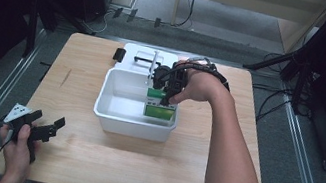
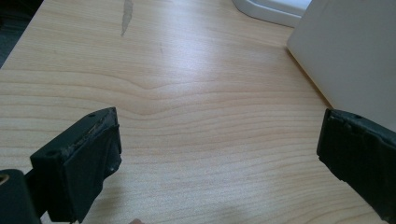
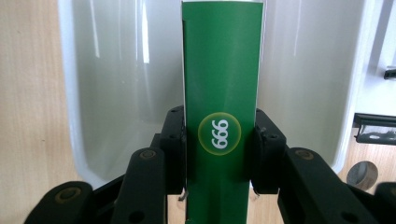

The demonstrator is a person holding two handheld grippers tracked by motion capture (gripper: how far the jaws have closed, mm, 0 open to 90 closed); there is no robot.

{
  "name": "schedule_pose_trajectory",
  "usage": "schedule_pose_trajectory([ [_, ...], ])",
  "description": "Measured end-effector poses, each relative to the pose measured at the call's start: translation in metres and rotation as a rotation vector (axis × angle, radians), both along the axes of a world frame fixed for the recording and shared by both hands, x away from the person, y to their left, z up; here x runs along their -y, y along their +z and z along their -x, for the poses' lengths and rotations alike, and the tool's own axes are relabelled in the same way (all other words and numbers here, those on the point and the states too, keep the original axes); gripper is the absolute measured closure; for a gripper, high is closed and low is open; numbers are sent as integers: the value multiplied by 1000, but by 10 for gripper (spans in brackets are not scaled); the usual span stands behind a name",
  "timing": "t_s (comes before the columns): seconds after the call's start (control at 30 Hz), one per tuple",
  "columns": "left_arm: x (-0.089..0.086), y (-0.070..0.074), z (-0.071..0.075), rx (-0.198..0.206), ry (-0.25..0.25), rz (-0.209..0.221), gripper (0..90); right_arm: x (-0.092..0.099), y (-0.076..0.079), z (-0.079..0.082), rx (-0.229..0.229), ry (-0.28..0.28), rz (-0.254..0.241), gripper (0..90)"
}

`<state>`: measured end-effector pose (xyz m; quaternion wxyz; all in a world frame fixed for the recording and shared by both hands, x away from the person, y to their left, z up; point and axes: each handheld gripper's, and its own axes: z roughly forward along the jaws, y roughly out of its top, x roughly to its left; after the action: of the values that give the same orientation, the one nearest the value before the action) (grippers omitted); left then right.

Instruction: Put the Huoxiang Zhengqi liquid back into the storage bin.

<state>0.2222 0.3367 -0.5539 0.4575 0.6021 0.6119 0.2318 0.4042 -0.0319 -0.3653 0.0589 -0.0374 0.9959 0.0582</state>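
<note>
The right tool (image 3: 219,140) grips the green box (image 3: 219,70) over the white bin (image 1: 111,113), mid-desk; next comes lowering and releasing. The left tool (image 2: 219,154) gapes idle.

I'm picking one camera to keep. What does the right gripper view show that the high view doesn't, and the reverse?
Right gripper view alone: the round 999 logo on the green box, jaws pressed on its two sides. High view alone: the left gripper open near the table edge. Both: the box, held by the right gripper, over the white bin.
</note>
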Motion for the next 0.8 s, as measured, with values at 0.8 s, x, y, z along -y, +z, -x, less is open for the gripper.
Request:
schedule_pose_trajectory([
  [0.8, -1, 0, 0, -4, -2, 12, 7, -7, -24, -7, -27, -13, 45, 631],
])
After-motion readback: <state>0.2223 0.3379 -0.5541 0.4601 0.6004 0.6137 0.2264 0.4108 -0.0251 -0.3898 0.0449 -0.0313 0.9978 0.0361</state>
